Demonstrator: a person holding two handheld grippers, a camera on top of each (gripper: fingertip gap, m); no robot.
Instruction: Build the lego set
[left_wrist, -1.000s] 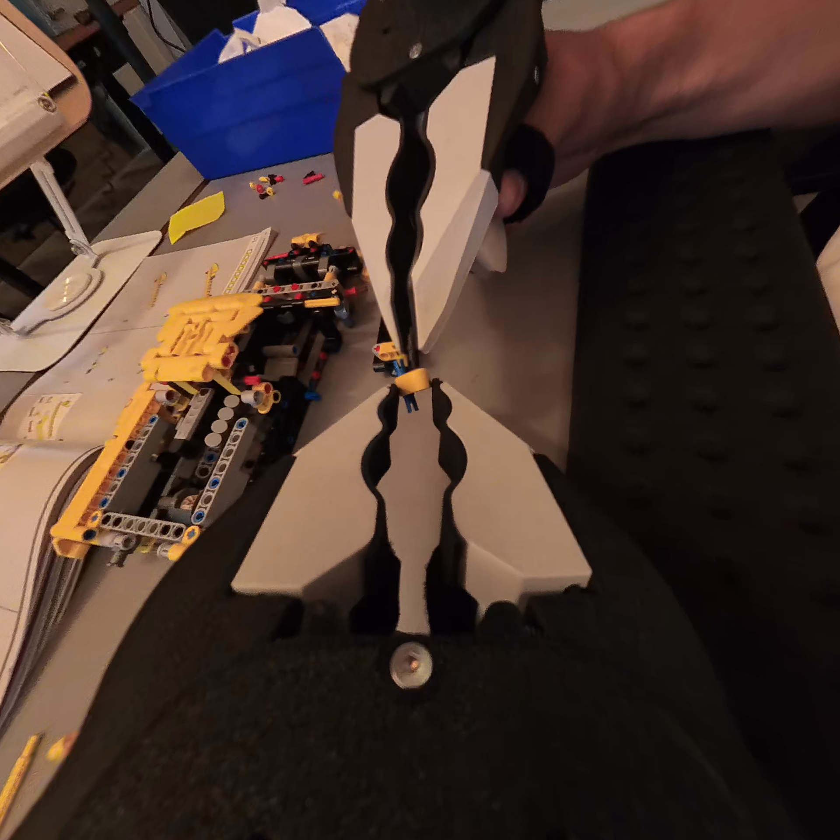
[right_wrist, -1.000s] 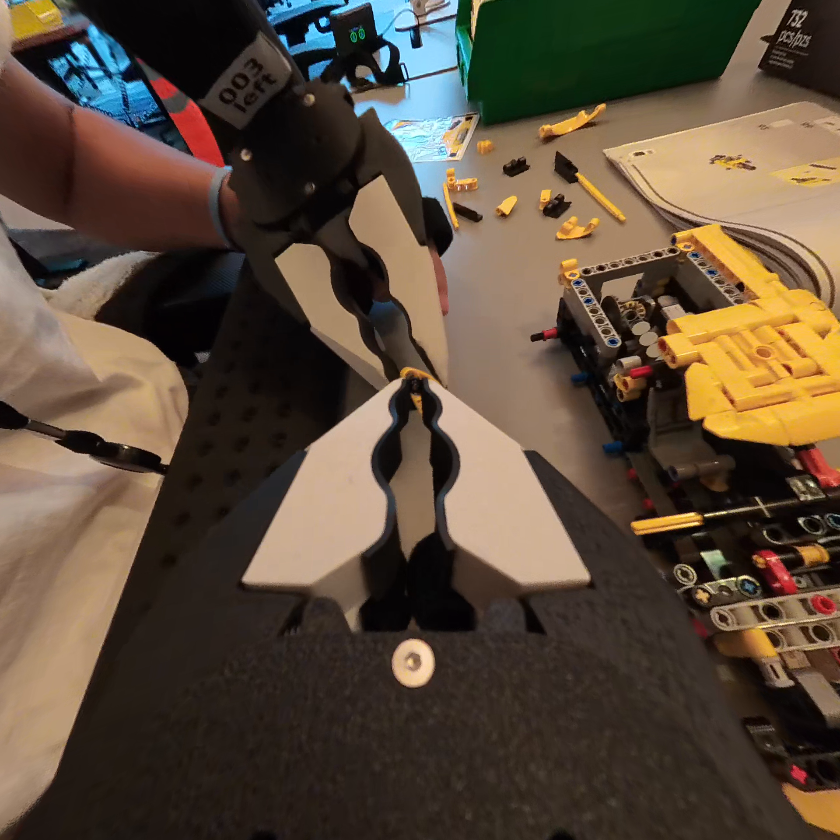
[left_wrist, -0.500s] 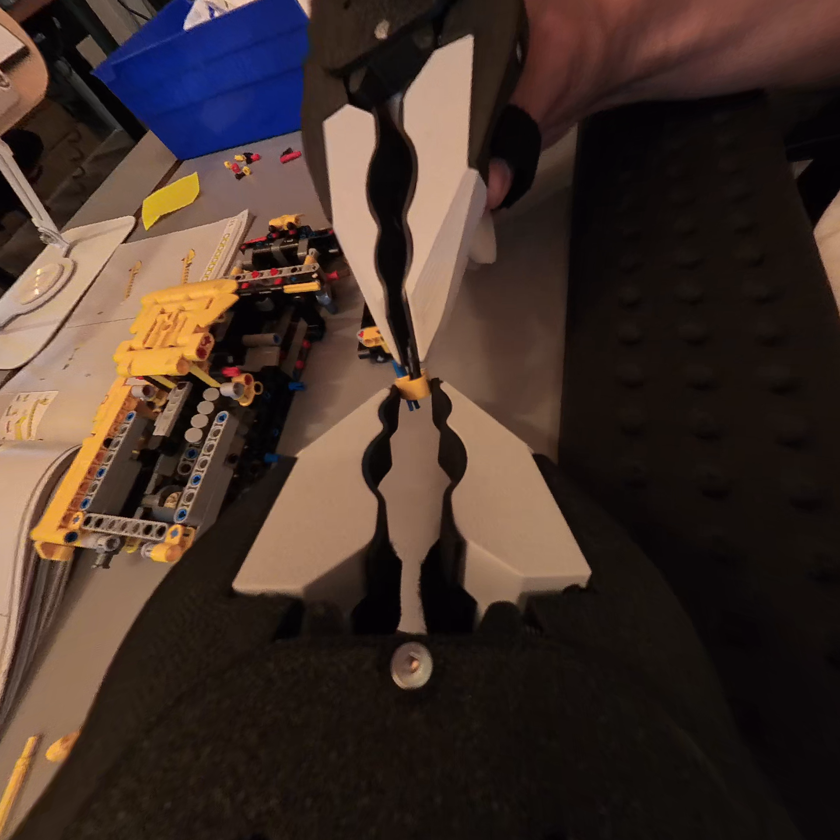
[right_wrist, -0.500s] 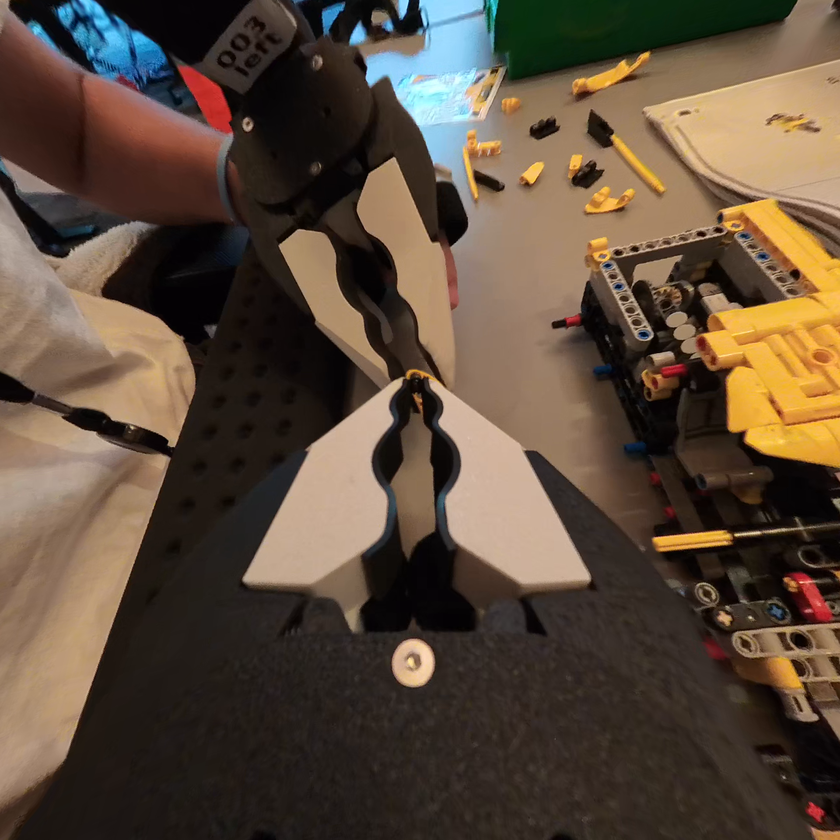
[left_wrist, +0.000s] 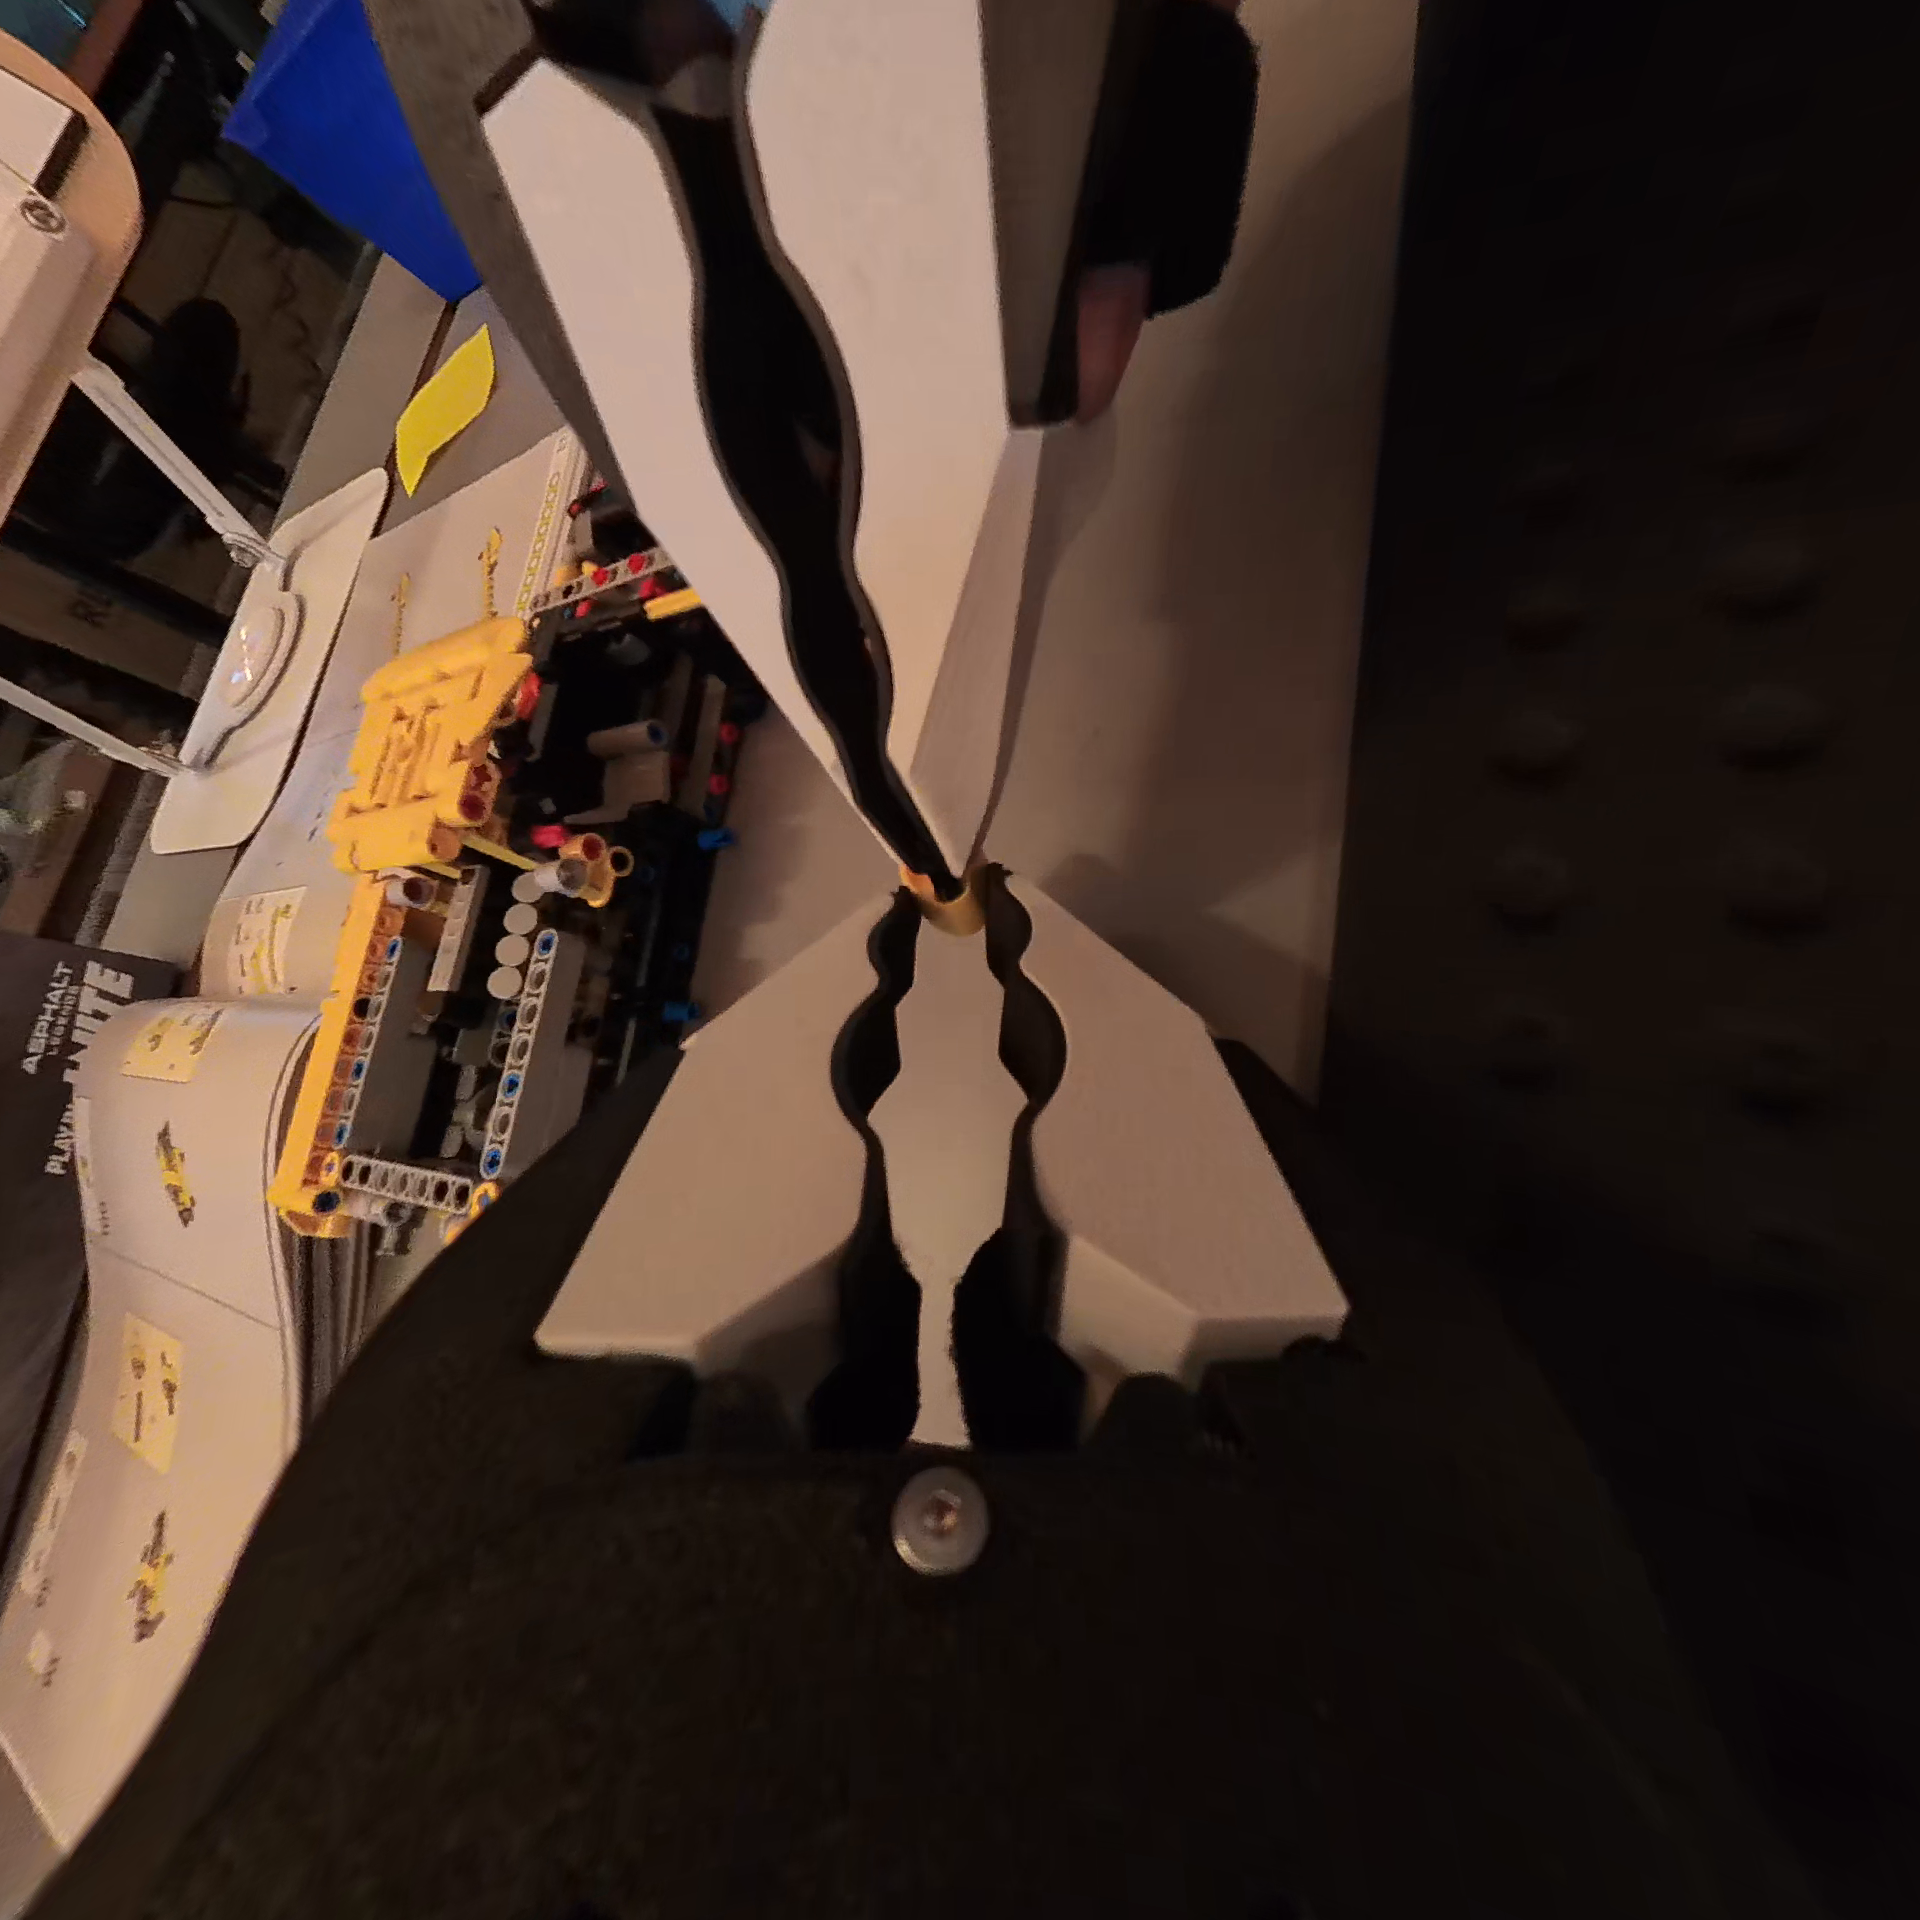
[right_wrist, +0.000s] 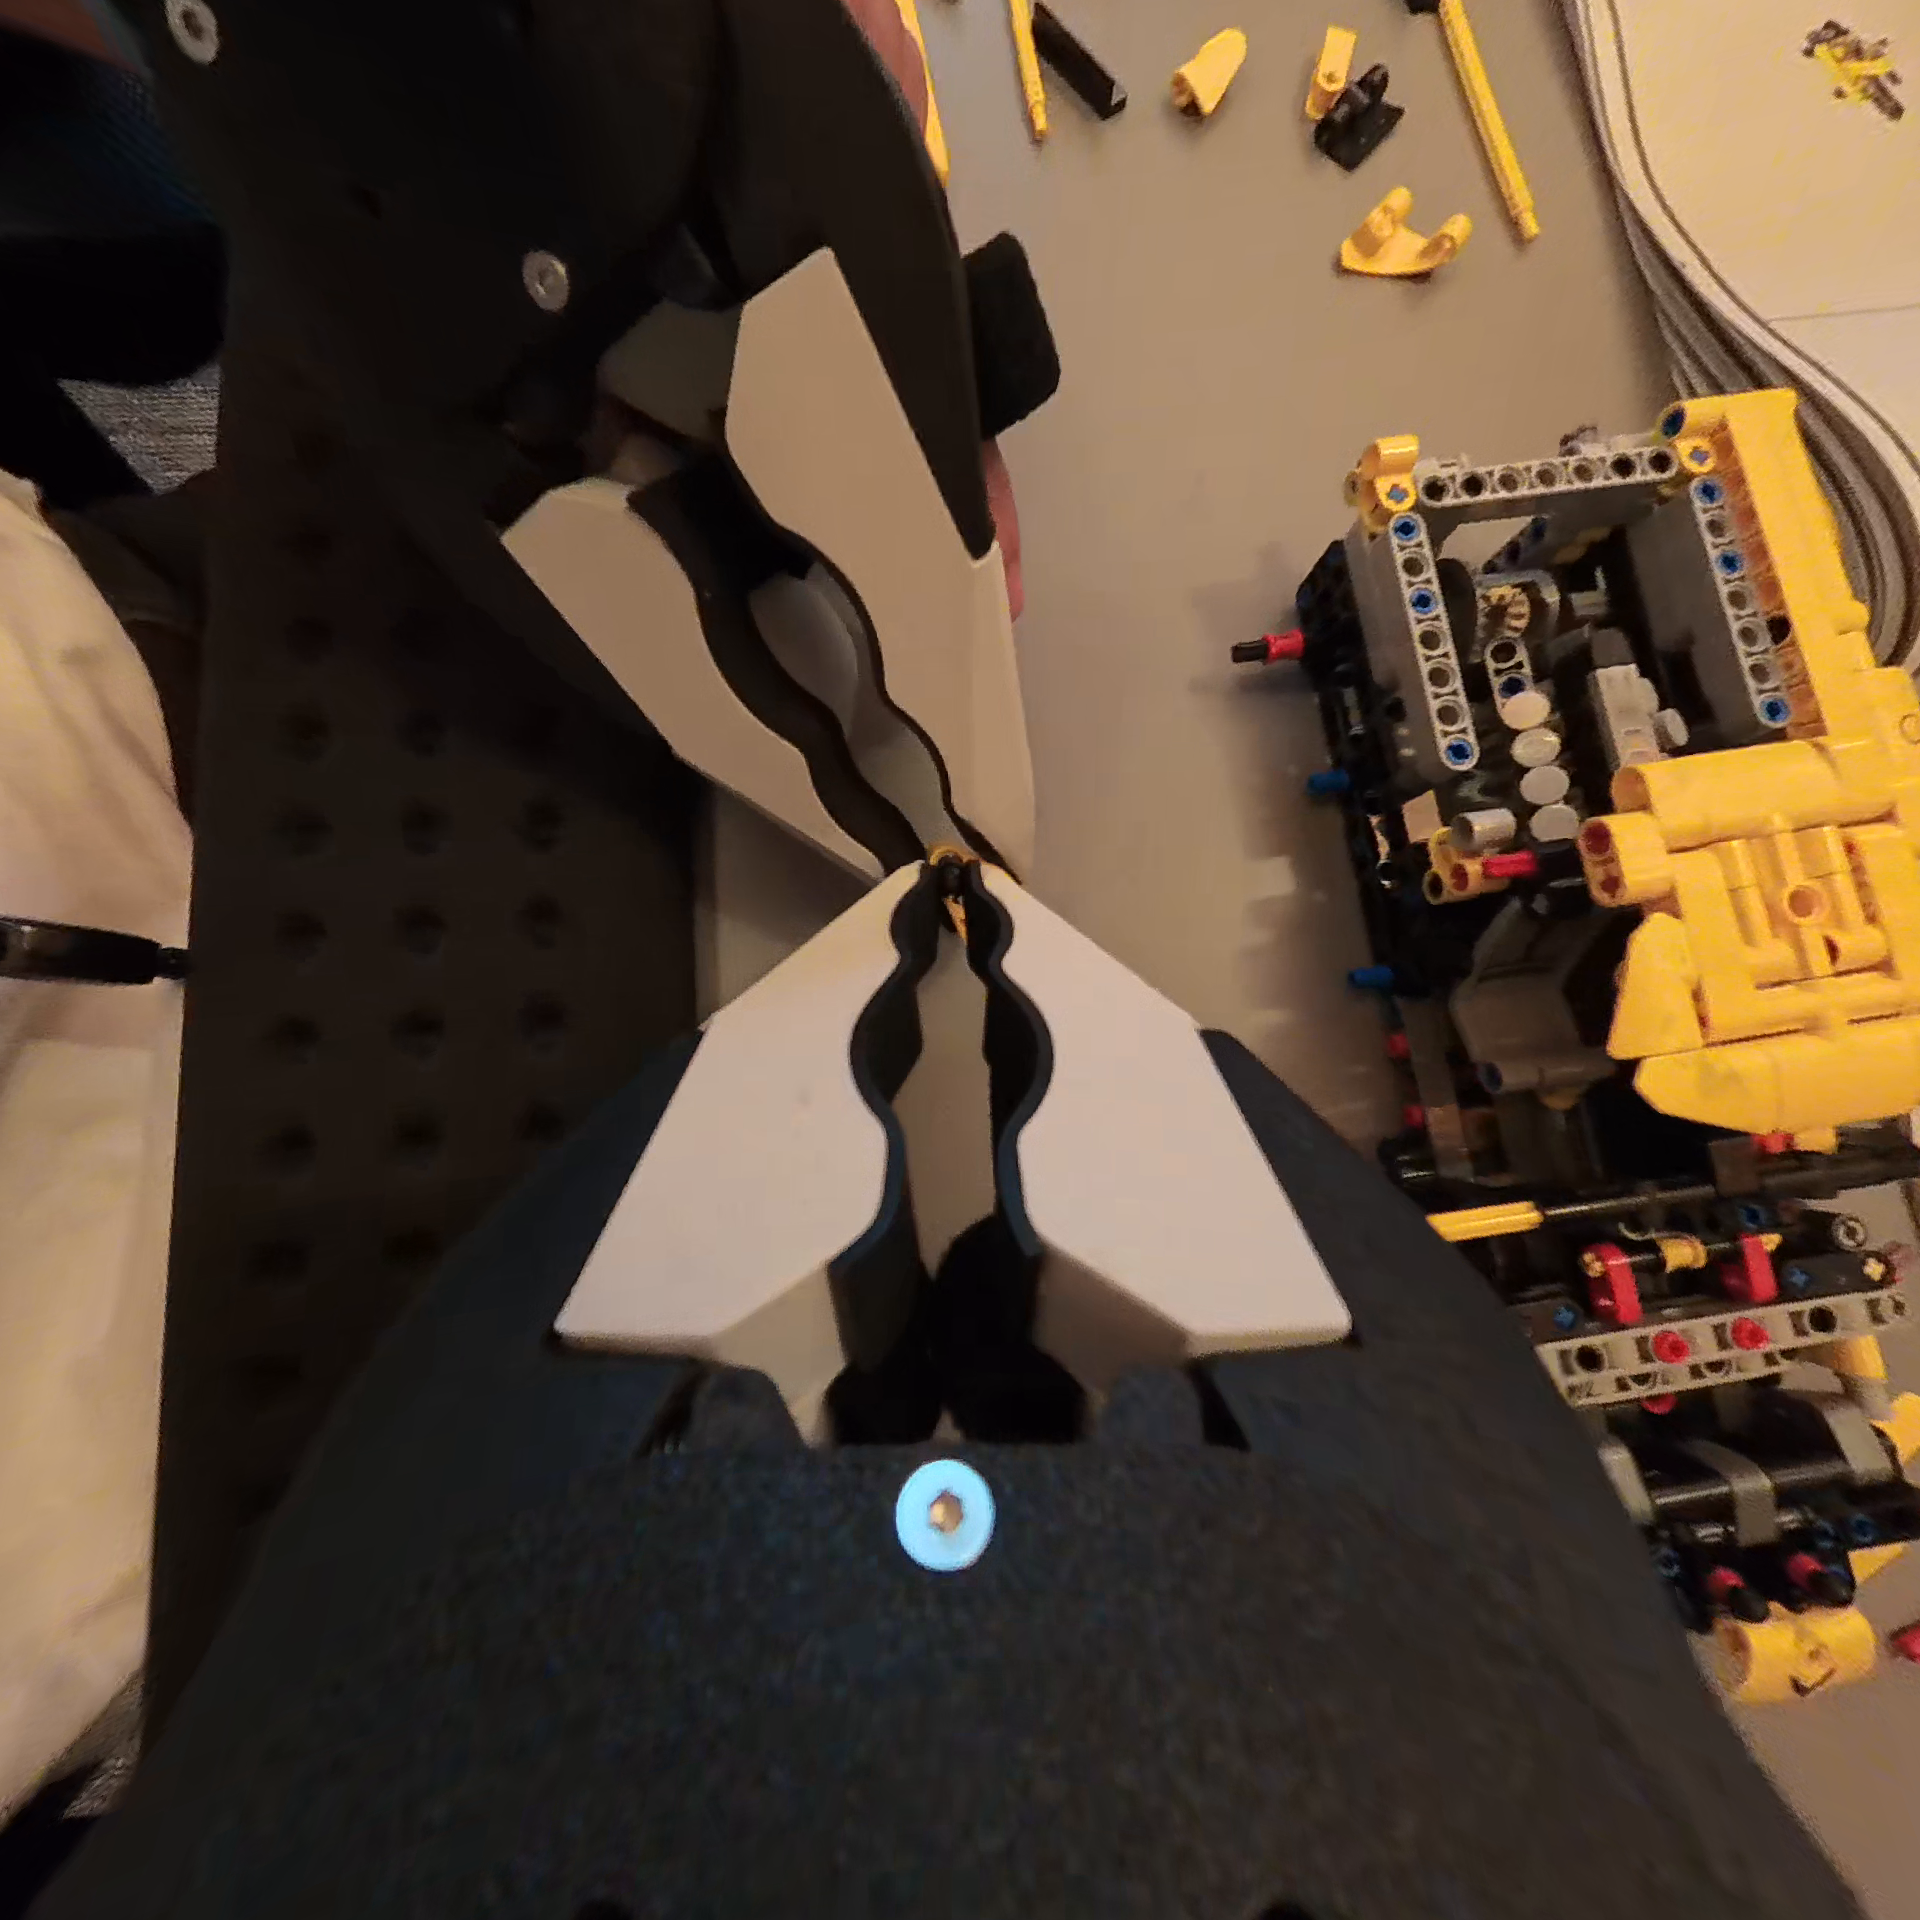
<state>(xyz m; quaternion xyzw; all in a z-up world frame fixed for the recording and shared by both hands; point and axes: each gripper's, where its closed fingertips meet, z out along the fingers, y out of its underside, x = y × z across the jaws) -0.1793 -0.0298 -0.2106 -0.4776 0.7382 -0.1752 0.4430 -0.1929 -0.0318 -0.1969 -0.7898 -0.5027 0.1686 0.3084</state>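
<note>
Small yellow piece (left_wrist: 954, 912), a short ring-like part, pinched at the very tips of the left gripper (left_wrist: 951, 902), whose fingers (left_wrist: 769, 1122) stand nearly closed on it with only the piece's width between the tips. The right gripper (left_wrist: 928, 862) meets it tip to tip from straight ahead; its fingers (left_wrist: 675, 416) are drawn almost together on a thin dark pin that enters the piece. In the right wrist view the same junction shows just past that gripper's (right_wrist: 951, 883) tips, with the yellow piece (right_wrist: 948, 858) barely visible between the two pairs of fingers; the left gripper (right_wrist: 940, 847) comes in from ahead and to the left.

Half-built model (left_wrist: 447, 935), yellow, black and grey, lies on the bench (left_wrist: 1132, 665) to the left of the left fingers; in the right wrist view the model (right_wrist: 1662, 883) lies to the right of the fingers. Open manual (left_wrist: 135, 1382) sits left of the model, partly under it. Loose yellow and black parts (right_wrist: 1392, 234) lie scattered on the bench (right_wrist: 1195, 416) ahead and to the right of the right fingers. Dark studded mat (left_wrist: 1662, 831) runs along the right of the left fingers. Blue bin (left_wrist: 343, 156) stands far ahead on the left
</note>
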